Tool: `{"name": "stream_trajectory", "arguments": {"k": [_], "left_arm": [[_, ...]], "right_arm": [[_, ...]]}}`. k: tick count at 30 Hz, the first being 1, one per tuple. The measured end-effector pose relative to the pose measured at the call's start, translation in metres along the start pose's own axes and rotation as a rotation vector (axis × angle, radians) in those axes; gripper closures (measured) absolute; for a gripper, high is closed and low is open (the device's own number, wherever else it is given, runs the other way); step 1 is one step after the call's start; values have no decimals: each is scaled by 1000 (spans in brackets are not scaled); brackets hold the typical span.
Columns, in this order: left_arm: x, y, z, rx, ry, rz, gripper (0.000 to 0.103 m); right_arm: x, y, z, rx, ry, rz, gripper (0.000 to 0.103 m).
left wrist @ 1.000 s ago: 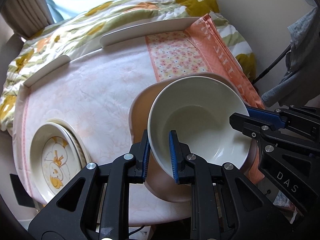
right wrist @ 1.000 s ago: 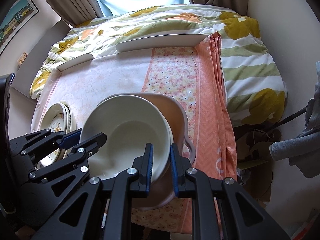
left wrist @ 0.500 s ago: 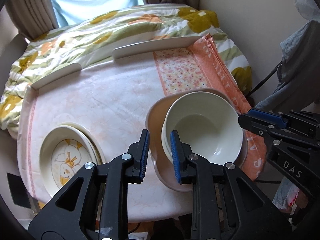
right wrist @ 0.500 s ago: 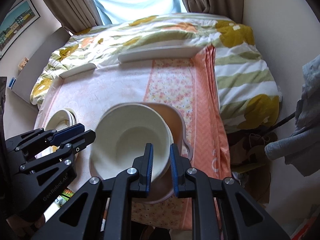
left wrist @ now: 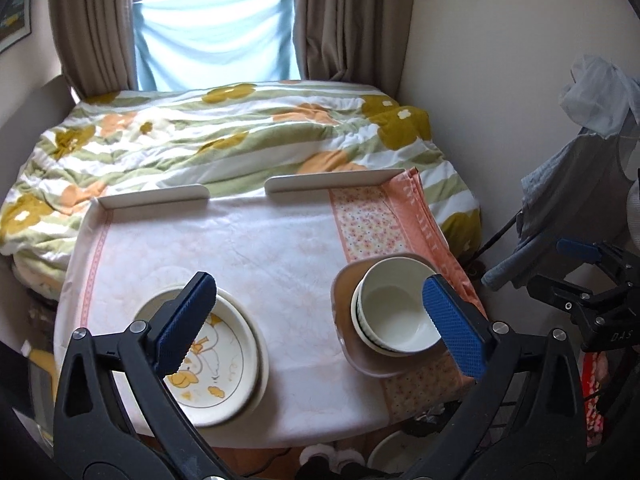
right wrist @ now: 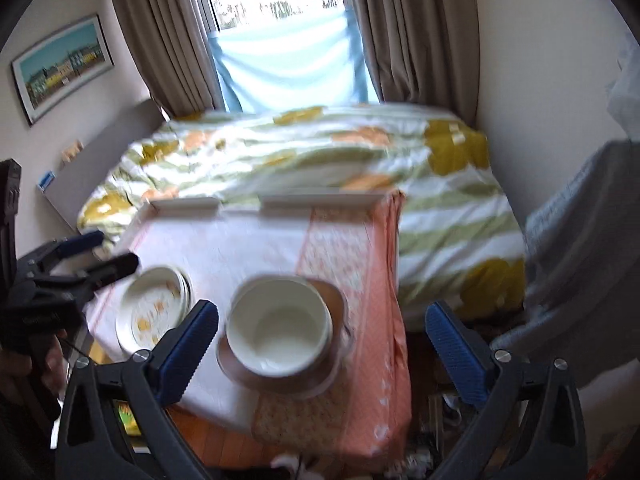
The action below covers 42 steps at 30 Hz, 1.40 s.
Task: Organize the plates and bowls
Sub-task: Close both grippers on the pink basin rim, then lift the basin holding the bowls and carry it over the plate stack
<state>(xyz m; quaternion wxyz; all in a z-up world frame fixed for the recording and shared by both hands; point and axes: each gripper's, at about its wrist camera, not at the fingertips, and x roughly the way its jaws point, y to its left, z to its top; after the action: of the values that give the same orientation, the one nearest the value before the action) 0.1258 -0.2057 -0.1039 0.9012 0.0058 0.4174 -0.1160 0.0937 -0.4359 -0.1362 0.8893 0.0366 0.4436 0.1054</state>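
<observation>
Jaws of both grippers have just been opening and stand wide apart with nothing between them. The left gripper hangs above the table; its left finger covers part of the stacked plates, whose top one shows a yellow duck print, and its right finger hides the near right rim of the cream bowl. That bowl sits nested in a stack inside a wider tan bowl at the table's right side, on an orange patterned cloth. The right gripper, likewise released, gives a motion-blurred view, so plate details are unreadable there. Beyond lies a flowered quilt, then curtains.
</observation>
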Motion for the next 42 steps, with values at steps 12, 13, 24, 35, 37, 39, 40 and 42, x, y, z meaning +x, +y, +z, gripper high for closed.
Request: {"name": "stream_trajectory", "arguments": {"k": [12, 13, 24, 35, 37, 39, 40, 42], "left_arm": [[93, -11, -59, 77, 311, 16, 11], [101, -11, -61, 82, 331, 18, 15], [156, -21, -72, 139, 459, 23, 33], [187, -26, -79, 147, 466, -41, 70], [188, -32, -80, 162, 455, -77, 86], [187, -38, -81, 184, 441, -82, 94], [186, -39, -82, 195, 429, -75, 94], [185, -40, -83, 201, 414, -71, 94]], "right_arm": [[79, -25, -51, 94, 273, -82, 19], [85, -24, -53, 89, 293, -82, 23], [138, -12, -53, -11, 400, -70, 56], [168, -4, -55, -59, 412, -37, 77], [171, 0, -56, -68, 397, -14, 87], [170, 2, -58, -80, 374, -7, 91], [170, 3, -59, -85, 363, -7, 92], [168, 3, -61, -87, 342, 6, 93]]}}
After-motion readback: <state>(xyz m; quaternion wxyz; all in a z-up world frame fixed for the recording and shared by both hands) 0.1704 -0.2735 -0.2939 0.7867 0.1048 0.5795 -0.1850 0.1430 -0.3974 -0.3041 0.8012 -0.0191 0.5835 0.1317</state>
